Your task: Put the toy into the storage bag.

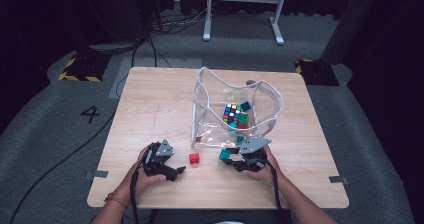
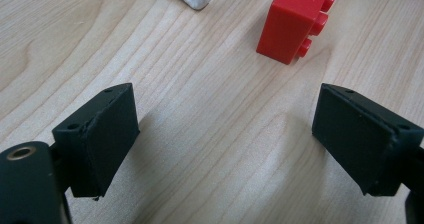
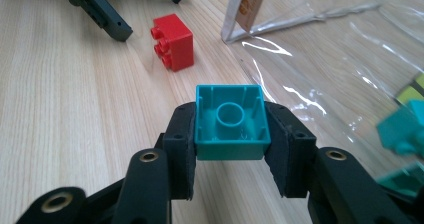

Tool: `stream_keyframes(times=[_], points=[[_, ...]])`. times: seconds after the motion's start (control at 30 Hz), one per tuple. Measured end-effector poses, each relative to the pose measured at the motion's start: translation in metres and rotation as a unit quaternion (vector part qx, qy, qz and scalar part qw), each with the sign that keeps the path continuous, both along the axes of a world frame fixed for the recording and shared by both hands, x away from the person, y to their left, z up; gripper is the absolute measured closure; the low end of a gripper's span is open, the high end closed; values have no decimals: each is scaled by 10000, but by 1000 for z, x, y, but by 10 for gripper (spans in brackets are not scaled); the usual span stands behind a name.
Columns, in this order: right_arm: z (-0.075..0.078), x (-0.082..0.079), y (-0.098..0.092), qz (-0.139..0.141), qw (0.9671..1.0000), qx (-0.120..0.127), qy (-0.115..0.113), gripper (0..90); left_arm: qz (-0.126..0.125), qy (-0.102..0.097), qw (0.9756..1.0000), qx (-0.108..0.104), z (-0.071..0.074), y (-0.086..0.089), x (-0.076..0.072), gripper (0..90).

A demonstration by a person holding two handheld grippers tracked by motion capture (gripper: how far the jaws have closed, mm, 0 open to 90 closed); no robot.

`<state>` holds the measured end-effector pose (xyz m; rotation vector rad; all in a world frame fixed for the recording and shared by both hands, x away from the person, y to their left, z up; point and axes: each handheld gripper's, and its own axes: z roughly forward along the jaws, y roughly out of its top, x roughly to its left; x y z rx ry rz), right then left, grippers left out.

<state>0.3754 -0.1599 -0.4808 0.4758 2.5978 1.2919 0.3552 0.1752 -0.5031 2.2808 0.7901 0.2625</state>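
Wooden table (image 1: pixel 150 114): right tool (image 3: pixel 231 146) clamps teal brick (image 3: pixel 230 121); spread-open left tool (image 2: pixel 225 134) faces red brick (image 2: pixel 295 21).

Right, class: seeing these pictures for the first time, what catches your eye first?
The teal brick clamped hollow side up in the right claw, near the table's front edge. Then the red brick lying between both claws, and the clear bag behind, holding a colourful puzzle cube.

Evenly lit wooden surface (image 1: pixel 150 109) under overhead light, dark dim room around it, white glare streaks on the clear plastic bag (image 3: pixel 320 49), soft shadows under the left claw (image 2: pixel 225 134), slightly blurred teal blocks at right edge.
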Motion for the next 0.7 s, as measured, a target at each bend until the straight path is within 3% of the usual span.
stream_keyframes(times=[0.1,0.13,0.33,0.37,0.7], points=[[0,-3,-11,-52,10000,-52,6,591,-3,-1,10000,0,0,0,0,114],[0,-2,-13,51,9999,-23,-133,591,0,-14,10000,14,0,0,0,114],[-2,-9,-35,-170,9997,-159,-11,591,-1,-12,10000,15,0,0,0,114],[-3,-8,-37,-151,9997,-187,-85,591,-4,-6,10000,10,0,0,0,114],[-2,-16,-73,-478,9988,-127,-61,591,-7,-1,10000,5,0,0,0,114]])
